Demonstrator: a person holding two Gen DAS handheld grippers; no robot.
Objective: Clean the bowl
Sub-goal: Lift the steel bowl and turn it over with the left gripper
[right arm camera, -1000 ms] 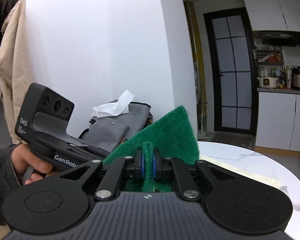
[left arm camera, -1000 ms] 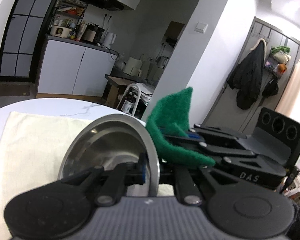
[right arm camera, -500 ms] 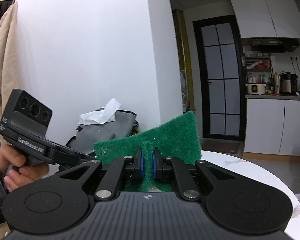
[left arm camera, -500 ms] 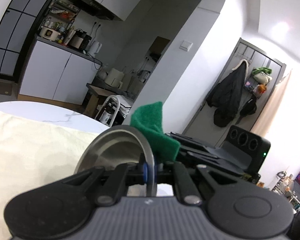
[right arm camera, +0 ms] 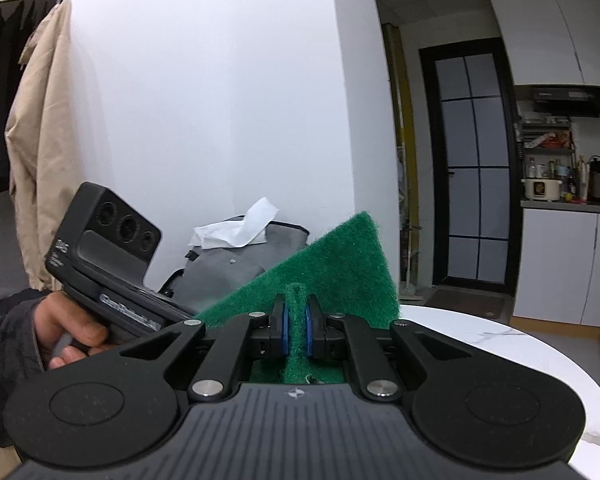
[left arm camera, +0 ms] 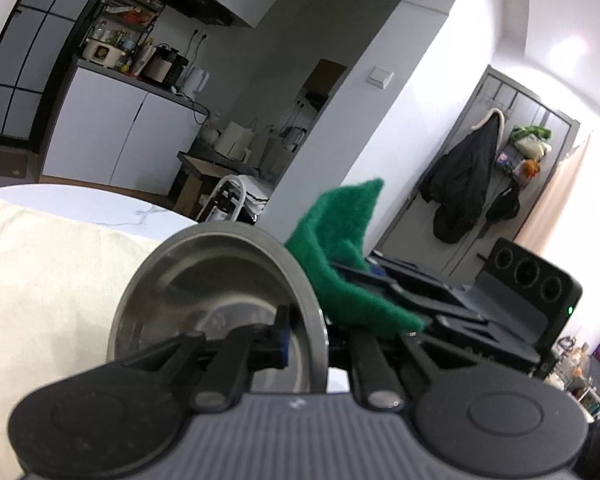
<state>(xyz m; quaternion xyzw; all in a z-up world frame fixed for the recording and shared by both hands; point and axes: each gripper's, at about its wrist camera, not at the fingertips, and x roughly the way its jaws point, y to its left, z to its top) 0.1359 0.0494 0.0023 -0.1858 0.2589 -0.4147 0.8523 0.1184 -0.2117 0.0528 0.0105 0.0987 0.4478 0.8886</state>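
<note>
Green scouring pad (left arm camera: 342, 264) higher, more upright

The bowl (left arm camera: 204, 280) was silver-grey steel with a dull sheen. The scouring pad (right arm camera: 332, 264) was deep green. Both grippers were black, the fingers (right arm camera: 286, 328) padded in blue. The cloth (left arm camera: 40, 264) was cream, the worktop (right arm camera: 500, 344) white with faint grey marble veins. A sleeve (right arm camera: 4, 344) was dark grey.

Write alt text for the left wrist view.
The left gripper clamps the rim of a steel bowl held on edge above a cream cloth. Beside it, the right gripper holds a green scouring pad.
</note>
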